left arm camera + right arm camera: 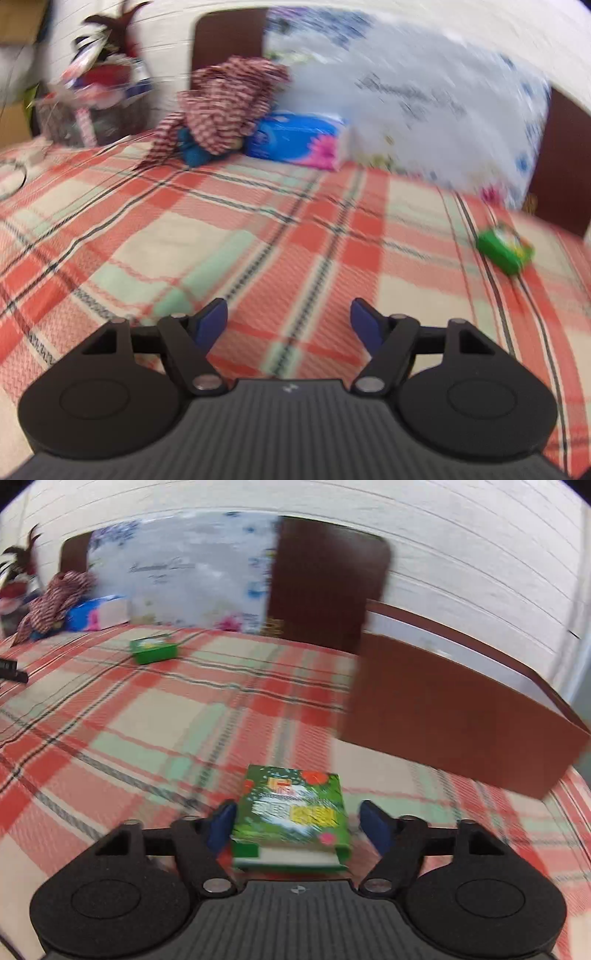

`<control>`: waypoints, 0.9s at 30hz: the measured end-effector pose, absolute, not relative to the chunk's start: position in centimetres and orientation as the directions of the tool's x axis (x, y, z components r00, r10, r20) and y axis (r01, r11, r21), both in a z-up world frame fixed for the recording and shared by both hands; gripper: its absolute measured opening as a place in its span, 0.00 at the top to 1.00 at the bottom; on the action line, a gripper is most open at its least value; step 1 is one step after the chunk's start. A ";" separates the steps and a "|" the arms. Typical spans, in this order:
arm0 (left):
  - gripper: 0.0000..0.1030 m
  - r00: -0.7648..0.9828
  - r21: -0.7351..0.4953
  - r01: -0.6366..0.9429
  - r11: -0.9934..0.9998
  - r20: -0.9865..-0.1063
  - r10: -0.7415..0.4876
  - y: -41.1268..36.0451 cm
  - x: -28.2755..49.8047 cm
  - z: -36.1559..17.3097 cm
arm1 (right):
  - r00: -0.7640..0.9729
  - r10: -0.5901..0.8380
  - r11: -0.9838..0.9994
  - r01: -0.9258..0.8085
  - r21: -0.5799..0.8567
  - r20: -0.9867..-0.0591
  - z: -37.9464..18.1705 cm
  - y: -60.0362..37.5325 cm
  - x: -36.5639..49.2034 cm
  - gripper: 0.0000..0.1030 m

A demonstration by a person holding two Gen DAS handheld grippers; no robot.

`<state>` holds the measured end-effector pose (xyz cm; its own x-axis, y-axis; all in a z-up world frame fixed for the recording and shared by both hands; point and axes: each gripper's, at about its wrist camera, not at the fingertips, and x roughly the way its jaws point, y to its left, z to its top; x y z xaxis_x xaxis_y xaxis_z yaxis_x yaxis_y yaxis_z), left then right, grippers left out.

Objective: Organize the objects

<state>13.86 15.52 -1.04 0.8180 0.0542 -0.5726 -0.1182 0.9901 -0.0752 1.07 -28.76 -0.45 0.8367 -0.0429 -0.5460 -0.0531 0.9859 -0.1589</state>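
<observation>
My right gripper (297,814) is open, its blue fingers on either side of a green box (291,812) with a printed top that lies on the plaid bedspread (147,720); the left pad is close to it, the right pad stands apart. A second green box (153,650) lies farther back to the left; it also shows in the left wrist view (504,251) at the far right. My left gripper (289,319) is open and empty above the bedspread (258,229).
A brown open box (461,709) stands at the right on the bed. At the headboard are a pillow (424,110), a blue tissue pack (295,136), a striped red-white cloth (229,103) and a basket of items (92,107). Both views are motion-blurred.
</observation>
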 end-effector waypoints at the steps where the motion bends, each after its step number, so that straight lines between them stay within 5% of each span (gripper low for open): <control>1: 0.28 0.811 -0.130 -0.074 0.989 -0.585 -0.016 14.3 13.4 -0.6 | 0.842 -0.040 0.988 -0.048 -0.149 -0.538 -0.4 -29.6 0.2 0.19; 6: 0.28 0.674 -0.352 0.243 0.904 -0.608 -0.419 3.7 9.9 2.3 | 0.845 -0.012 0.988 -0.073 -0.138 -0.534 -0.8 -30.8 -1.6 0.19; 10: 0.28 0.487 -0.451 0.410 0.793 -0.627 -0.608 -4.5 8.1 3.3 | 0.837 0.021 0.985 -0.112 -0.134 -0.546 -0.8 -30.5 -0.8 0.19; 16: 0.27 0.333 -0.447 0.463 0.765 -0.713 -0.617 -11.5 8.3 1.8 | 0.817 0.049 0.981 -0.149 -0.127 -0.574 -1.0 -30.6 0.6 0.24; 18: 0.31 0.318 -0.443 0.460 0.769 -0.727 -0.609 -12.6 8.4 1.0 | 0.800 0.091 0.983 -0.167 -0.075 -0.593 -1.1 -31.0 1.6 0.42; 20: 0.51 0.340 -0.404 0.501 0.765 -0.721 -0.603 -13.4 7.9 0.9 | 0.799 0.111 0.984 -0.171 -0.046 -0.591 -1.0 -31.2 2.2 0.43; 21: 0.51 0.338 -0.402 0.506 0.763 -0.722 -0.604 -13.6 8.0 0.9 | 0.802 0.110 0.986 -0.164 -0.040 -0.588 -1.0 -31.3 2.2 0.43; 27: 0.57 0.388 -0.399 0.562 0.724 -0.646 -0.657 -14.3 8.4 5.5 | 0.904 0.062 0.992 -0.103 -0.075 -0.424 1.1 -31.8 1.1 0.42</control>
